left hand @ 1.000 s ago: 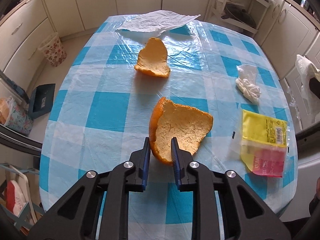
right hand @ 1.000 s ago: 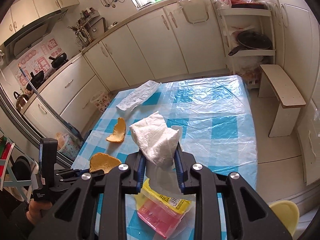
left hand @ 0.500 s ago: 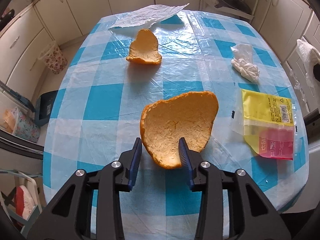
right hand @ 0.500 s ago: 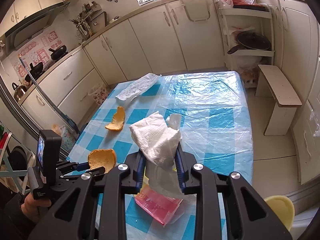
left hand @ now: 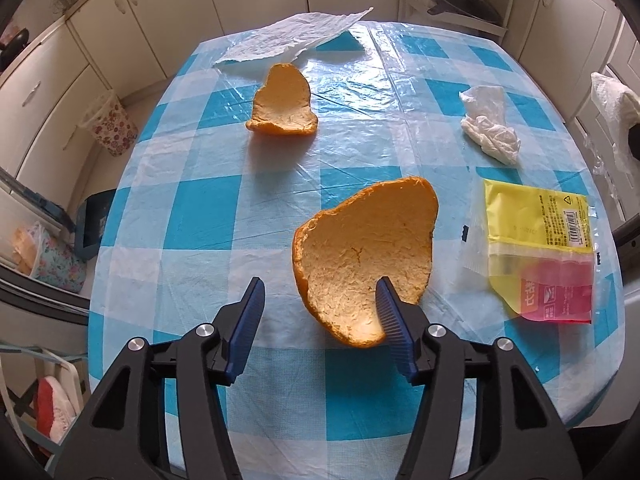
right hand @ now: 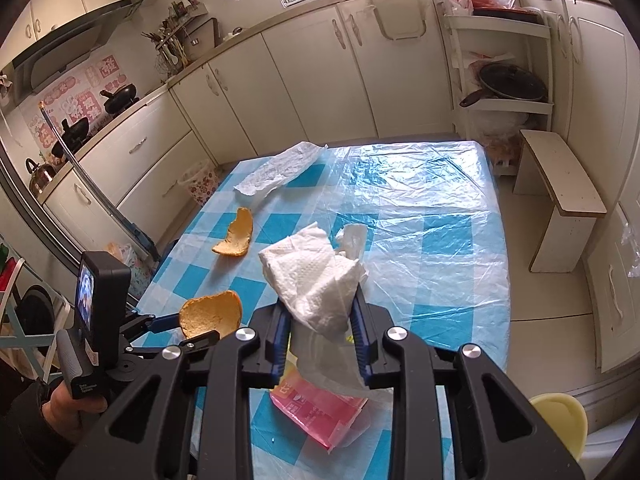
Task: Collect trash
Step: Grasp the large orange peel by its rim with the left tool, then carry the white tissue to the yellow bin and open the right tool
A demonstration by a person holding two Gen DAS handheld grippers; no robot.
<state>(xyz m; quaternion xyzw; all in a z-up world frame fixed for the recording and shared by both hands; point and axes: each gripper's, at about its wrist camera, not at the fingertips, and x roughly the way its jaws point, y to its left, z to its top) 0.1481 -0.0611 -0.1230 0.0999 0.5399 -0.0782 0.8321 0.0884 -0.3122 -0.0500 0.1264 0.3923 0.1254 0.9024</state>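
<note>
Left wrist view: left gripper [left hand: 320, 304] jaws opening, letting go of the big orange peel [left hand: 366, 258]. Peel sits centre frame between the jaws, leaning on the right finger only, left pad clear. Second peel [left hand: 283, 102] upper centre.

Right wrist view: right gripper [right hand: 320, 316] clamped on a paper towel wad [right hand: 316, 276], centre frame. Wrapper [right hand: 316, 406] below it. Next, probably: re-grab the peel squarely.
</note>
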